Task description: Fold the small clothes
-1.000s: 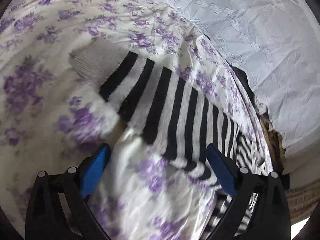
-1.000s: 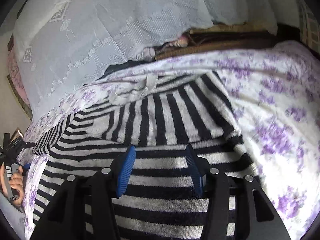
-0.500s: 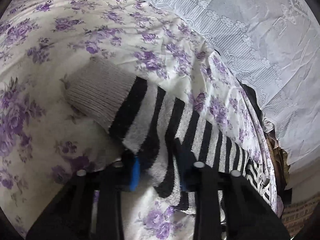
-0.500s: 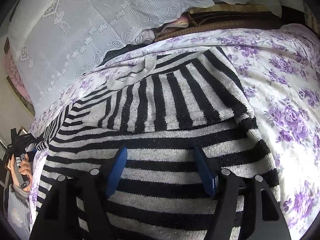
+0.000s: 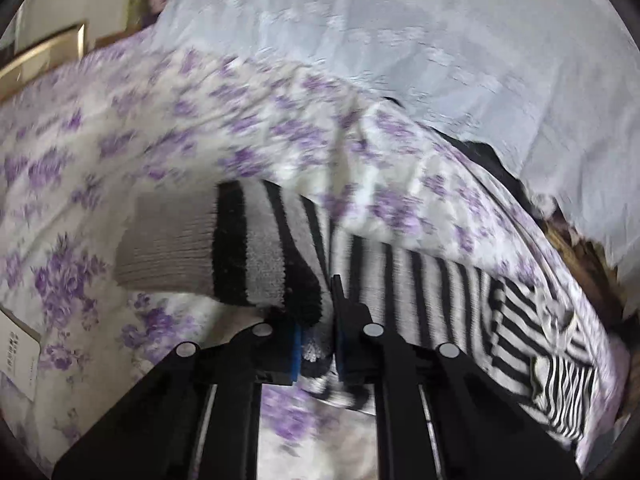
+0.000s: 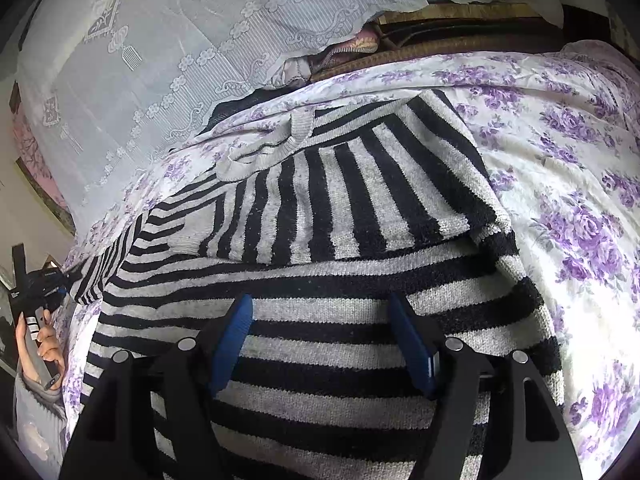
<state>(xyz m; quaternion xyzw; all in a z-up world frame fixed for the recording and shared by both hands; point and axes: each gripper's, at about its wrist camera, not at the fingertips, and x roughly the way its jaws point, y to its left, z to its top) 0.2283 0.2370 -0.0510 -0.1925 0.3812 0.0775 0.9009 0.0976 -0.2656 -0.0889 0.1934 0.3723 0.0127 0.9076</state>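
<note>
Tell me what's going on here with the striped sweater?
A person is folding a black-and-grey striped sweater on a bed with a purple-flowered sheet. The left gripper has just closed its jaws on the sleeve near its grey cuff, which hangs off the sheet. The right gripper hovers over the sweater's body, jaws open, gripping nothing. One sleeve is already folded across.

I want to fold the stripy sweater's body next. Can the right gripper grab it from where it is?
Probably yes. The right gripper hangs open right over the sweater's body, with nothing between them. The left gripper is off at the sleeve.
</note>
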